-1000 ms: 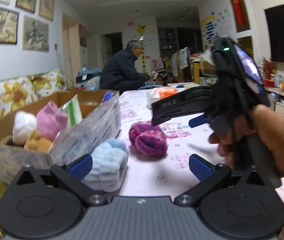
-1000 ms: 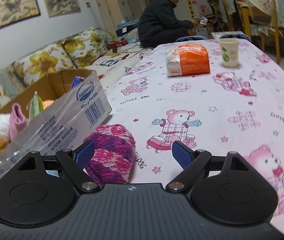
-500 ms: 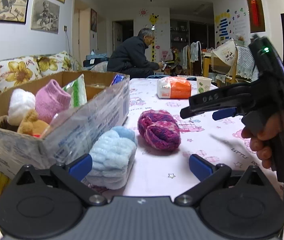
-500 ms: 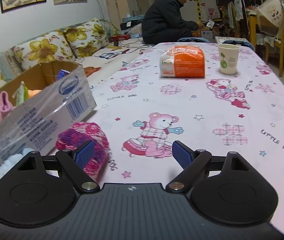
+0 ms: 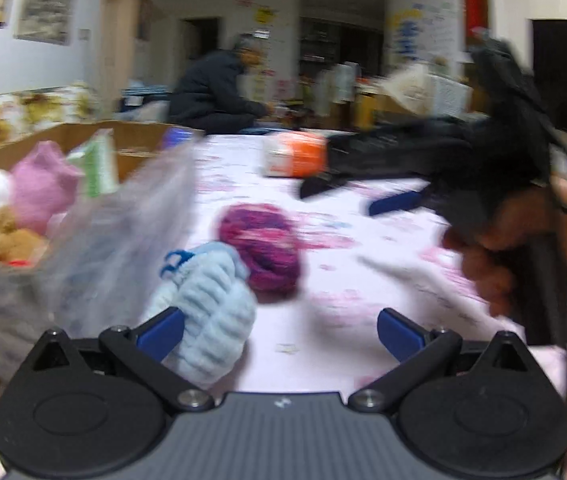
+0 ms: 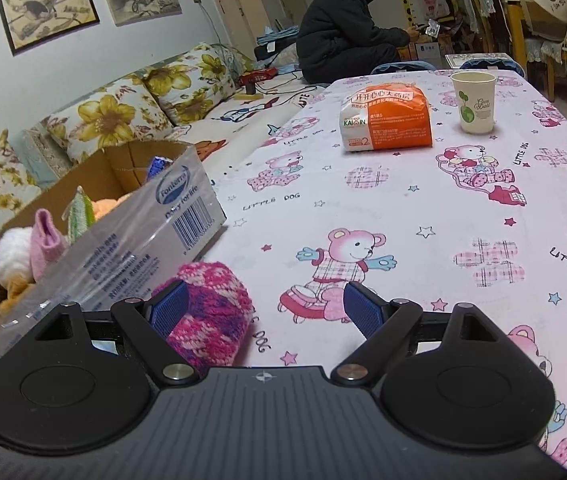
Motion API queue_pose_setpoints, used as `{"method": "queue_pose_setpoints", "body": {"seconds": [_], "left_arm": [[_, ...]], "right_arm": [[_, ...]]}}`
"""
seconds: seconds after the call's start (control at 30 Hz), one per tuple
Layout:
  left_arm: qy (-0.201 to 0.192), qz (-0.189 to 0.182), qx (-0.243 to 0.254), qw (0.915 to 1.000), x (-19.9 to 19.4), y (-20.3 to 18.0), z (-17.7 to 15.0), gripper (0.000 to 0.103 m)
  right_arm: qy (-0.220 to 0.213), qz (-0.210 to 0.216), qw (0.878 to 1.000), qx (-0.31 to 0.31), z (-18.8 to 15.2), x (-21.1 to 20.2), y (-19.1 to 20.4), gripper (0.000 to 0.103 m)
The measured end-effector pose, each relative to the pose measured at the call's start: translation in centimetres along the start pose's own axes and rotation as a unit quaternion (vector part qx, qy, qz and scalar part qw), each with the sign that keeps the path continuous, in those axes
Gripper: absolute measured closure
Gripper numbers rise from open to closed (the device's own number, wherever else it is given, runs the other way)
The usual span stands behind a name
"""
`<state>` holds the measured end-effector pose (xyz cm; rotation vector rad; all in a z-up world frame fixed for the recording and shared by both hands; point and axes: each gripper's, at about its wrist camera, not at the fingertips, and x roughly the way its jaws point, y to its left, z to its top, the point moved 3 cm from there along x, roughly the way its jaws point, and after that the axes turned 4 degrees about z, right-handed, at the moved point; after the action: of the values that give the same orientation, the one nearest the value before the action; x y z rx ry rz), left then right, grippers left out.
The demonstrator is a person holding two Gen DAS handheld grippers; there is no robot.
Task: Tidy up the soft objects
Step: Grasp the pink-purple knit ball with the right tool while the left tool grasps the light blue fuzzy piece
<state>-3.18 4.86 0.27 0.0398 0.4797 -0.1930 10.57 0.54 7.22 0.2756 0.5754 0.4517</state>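
Note:
A light blue fluffy bundle [image 5: 207,312] lies on the pink tablecloth next to the cardboard box [image 5: 95,240]; my open left gripper [image 5: 279,330] has its left finger against it. A magenta knitted bundle [image 5: 263,248] lies just beyond, and shows in the right wrist view [image 6: 211,316] at the left finger of my open right gripper [image 6: 269,310]. The right gripper also shows in the left wrist view [image 5: 367,196], hovering above the table. The box [image 6: 135,240] holds pink [image 6: 45,240], white and tan soft items.
An orange and white packet [image 6: 387,120] and a paper cup [image 6: 475,100] stand farther along the table [image 6: 443,208]. A flowered sofa [image 6: 115,116] runs along the left. A man in black [image 6: 347,28] sits at the far end.
The left view has become blurred with motion and now looks down closer on the blue bundle. The right gripper has moved closer to the magenta bundle. Both jaws stay open.

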Motion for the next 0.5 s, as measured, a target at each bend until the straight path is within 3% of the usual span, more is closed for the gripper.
{"method": "queue_pose_setpoints", "body": {"seconds": [0.1, 0.27, 0.5], "left_arm": [[0.0, -0.026, 0.014, 0.9996, -0.6, -0.8, 0.0, 0.001], [-0.014, 0.042, 0.031, 0.9986, -1.0, -0.3, 0.0, 0.006], [-0.019, 0.082, 0.08, 0.9933, -0.9, -1.2, 0.1, 0.015]], "right_arm": [[0.003, 0.006, 1.0, 0.0, 0.1, 0.2, 0.1, 0.0], [0.019, 0.017, 1.0, -0.001, -0.2, 1.4, 0.5, 0.0], [0.045, 0.045, 0.998, -0.023, -0.6, 3.6, 2.2, 0.0]]}}
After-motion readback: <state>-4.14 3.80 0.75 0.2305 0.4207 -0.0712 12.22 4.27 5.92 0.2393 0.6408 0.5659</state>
